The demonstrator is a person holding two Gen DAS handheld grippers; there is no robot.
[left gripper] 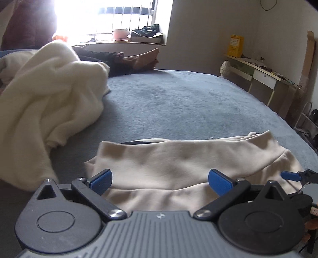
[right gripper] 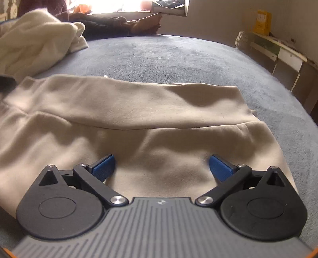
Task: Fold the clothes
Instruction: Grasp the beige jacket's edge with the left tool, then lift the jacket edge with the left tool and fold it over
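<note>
**A:** Where is the garment?

**B:** A beige sweatshirt-type garment (right gripper: 151, 127) lies on the blue-grey plush bed cover (right gripper: 178, 57), already doubled over: a folded band crosses it from 9 to 3 o'clock in the right wrist view, with a seam line just below. I cannot tell exactly what kind of garment it is.

**A:** And the claws?

**B:** The right gripper (right gripper: 162, 167) sits low over the near part of the cloth, its blue pads (right gripper: 104, 167) spread wide apart with nothing between them. The left gripper (left gripper: 160, 181) is likewise spread wide over the same garment (left gripper: 178, 158), gripping nothing. From the left wrist view, the right gripper's blue fingertip (left gripper: 289, 175) shows at 3 o'clock, at the garment's edge.

**A:** What else is on the bed?

**B:** A cream fleece blanket (left gripper: 49, 95) is heaped at 10 o'clock, apart from the garment. Beyond it, toward 12 o'clock, a person's bare feet (left gripper: 145, 59) and dark trouser legs rest on the bed below a bright window (left gripper: 119, 17).

**A:** And off the bed?

**B:** At 2 o'clock a desk (left gripper: 264, 76) stands against the wall, a yellow box (left gripper: 235, 46) on top.
</note>
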